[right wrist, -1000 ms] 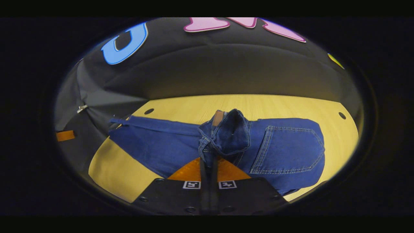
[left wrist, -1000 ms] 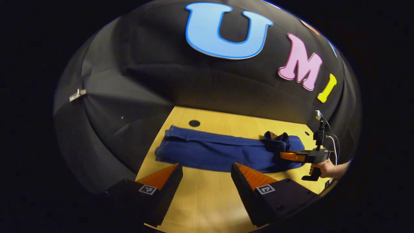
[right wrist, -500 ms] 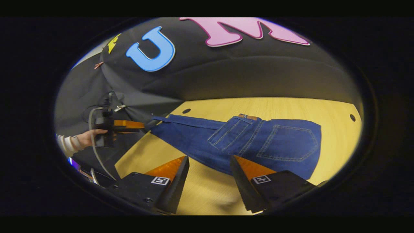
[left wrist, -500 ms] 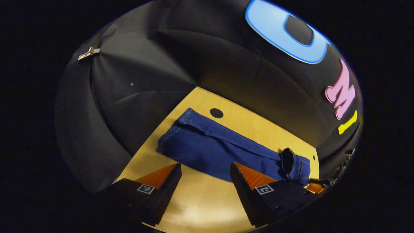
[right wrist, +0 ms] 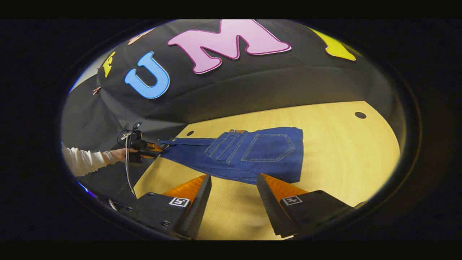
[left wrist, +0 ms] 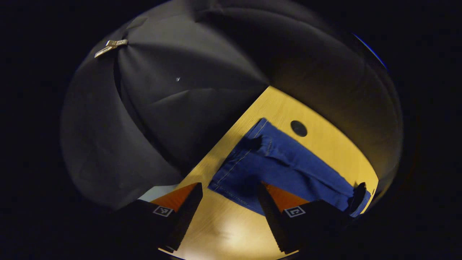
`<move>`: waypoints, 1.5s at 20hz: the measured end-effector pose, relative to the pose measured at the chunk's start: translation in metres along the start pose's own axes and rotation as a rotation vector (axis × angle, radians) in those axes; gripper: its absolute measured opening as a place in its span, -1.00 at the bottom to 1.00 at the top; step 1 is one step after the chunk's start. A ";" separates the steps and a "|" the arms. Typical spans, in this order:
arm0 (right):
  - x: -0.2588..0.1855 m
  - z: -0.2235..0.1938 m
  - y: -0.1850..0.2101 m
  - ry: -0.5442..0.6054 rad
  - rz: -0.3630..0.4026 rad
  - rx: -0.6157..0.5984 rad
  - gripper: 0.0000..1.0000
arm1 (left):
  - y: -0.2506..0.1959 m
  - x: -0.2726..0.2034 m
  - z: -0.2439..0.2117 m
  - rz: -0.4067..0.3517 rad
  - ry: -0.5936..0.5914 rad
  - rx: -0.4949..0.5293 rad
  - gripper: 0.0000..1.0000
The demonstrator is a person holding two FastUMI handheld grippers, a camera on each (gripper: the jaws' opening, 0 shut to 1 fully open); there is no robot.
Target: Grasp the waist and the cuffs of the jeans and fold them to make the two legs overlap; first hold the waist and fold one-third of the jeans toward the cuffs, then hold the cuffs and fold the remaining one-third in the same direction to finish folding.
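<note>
right gripper (right wrist: 232, 191) backed off jeans (right wrist: 252, 153) (waist folded over) | both grippers spread | left gripper (left wrist: 229, 202) beside cuffs (left wrist: 234, 169)

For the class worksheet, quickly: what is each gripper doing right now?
Left gripper: open, holding nothing, at the cuff end of the jeans.
Right gripper: open, holding nothing, clear of the folded waist.

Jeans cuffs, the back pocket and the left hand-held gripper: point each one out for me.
Jeans cuffs (left wrist: 231, 173): left gripper view, on the stitched hem edge.
Back pocket (right wrist: 269, 147): right gripper view, on the middle of the pocket panel.
Left hand-held gripper (right wrist: 153, 151): right gripper view, at its fingertips by the cuff end.
</note>
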State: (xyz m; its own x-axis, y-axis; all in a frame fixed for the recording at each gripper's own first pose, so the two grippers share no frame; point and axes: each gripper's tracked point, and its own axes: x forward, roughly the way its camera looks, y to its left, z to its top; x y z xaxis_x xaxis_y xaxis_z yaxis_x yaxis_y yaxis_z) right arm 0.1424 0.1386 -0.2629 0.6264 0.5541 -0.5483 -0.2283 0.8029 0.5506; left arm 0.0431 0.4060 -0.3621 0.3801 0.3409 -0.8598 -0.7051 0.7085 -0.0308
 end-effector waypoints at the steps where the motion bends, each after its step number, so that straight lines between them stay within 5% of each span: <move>1: 0.001 0.001 -0.001 0.000 0.000 0.004 0.54 | -0.005 0.004 -0.001 -0.015 0.008 -0.009 0.92; 3: 0.001 0.000 -0.002 0.009 -0.002 0.005 0.53 | -0.007 0.003 -0.004 -0.013 0.033 0.030 0.82; 4: 0.002 -0.002 0.000 0.017 0.003 0.003 0.53 | -0.008 0.011 -0.008 -0.019 0.050 0.079 0.97; 6: 0.006 -0.007 0.002 0.031 0.009 -0.007 0.55 | -0.006 0.010 -0.012 -0.002 0.067 0.147 0.83; 9: 0.008 -0.009 0.006 0.044 0.019 -0.010 0.55 | -0.007 0.016 -0.009 -0.001 0.034 0.116 0.80; 13: 0.004 -0.011 0.005 0.046 0.017 -0.026 0.54 | -0.047 0.023 0.004 -0.203 -0.035 -0.249 -0.58; 17: -0.011 -0.016 0.003 0.058 0.008 -0.062 0.55 | -0.057 0.009 0.015 -0.297 -0.051 -0.395 -0.87; 24: -0.030 -0.001 0.011 -0.003 -0.003 -0.044 0.54 | -0.136 -0.107 0.036 -0.537 -0.167 -0.225 -0.87; 27: -0.045 0.000 0.017 -0.029 -0.010 -0.048 0.54 | -0.195 -0.171 0.017 -0.624 -0.220 -0.041 -0.87; 30: -0.069 -0.001 0.019 -0.055 -0.035 -0.064 0.54 | -0.284 -0.245 -0.008 -0.811 -0.248 0.113 -0.88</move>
State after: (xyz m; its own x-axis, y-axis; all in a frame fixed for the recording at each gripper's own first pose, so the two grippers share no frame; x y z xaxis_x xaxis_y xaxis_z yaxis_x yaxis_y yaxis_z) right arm 0.0939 0.1164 -0.2155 0.6747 0.5136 -0.5302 -0.2513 0.8351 0.4893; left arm 0.1457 0.1166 -0.1469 0.8706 -0.1827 -0.4568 -0.0989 0.8446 -0.5262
